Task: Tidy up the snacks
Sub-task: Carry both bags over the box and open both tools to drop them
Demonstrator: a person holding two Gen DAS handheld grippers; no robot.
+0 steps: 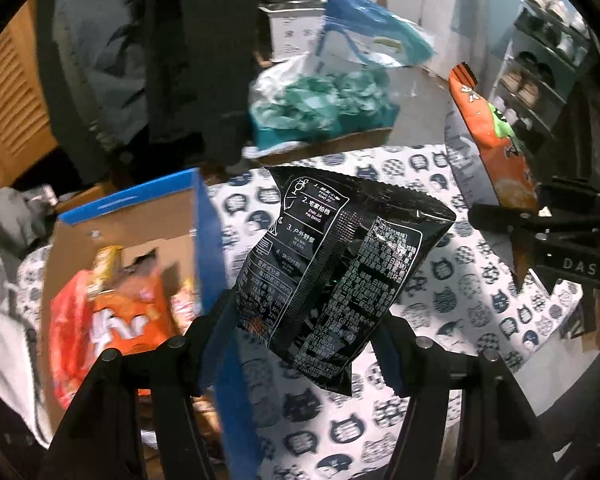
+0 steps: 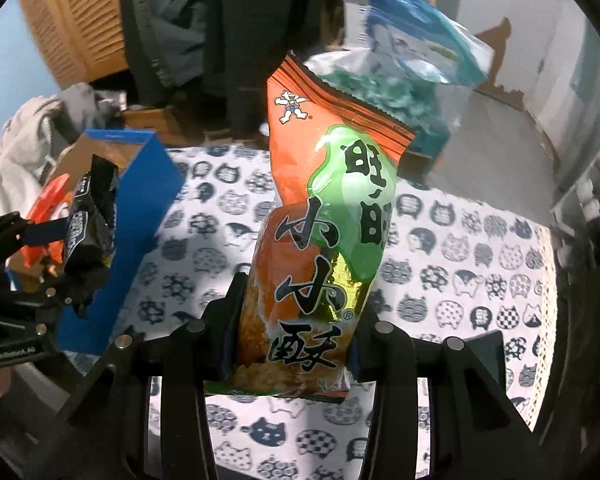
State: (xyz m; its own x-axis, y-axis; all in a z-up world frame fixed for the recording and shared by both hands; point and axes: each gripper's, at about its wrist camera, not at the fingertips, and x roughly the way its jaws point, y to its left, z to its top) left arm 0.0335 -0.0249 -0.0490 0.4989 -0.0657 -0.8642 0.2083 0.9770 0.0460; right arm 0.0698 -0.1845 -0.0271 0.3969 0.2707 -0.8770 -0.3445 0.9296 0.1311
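Snacks in play number two that we hold, plus a heap in the box. We clamp one black snack bag (image 1: 340, 276) in our left gripper (image 1: 308, 332), its two fingers pressed on the bag's lower sides, white print facing the camera. It hangs above the cat-print tablecloth (image 1: 460, 300), just right of the blue cardboard box (image 1: 204, 240).

We clamp one orange snack bag (image 2: 320, 208) in our right gripper (image 2: 294, 344), jaws closed on its lower part, the bag standing upright with a green patch and bold black characters on its front. From the left wrist view the same bag shows at the right edge, tilted.

Inside the one box we count at least three packets: a large orange packet (image 1: 128, 320), a red one at its left and a yellow one behind; blur keeps us from counting more.

Beyond the table we see one clear plastic bag of green-wrapped items (image 1: 320, 100) sitting in a teal tray, with one blue zip bag (image 1: 364, 28) above it. One shoe rack (image 1: 540, 60) stands at the far right.
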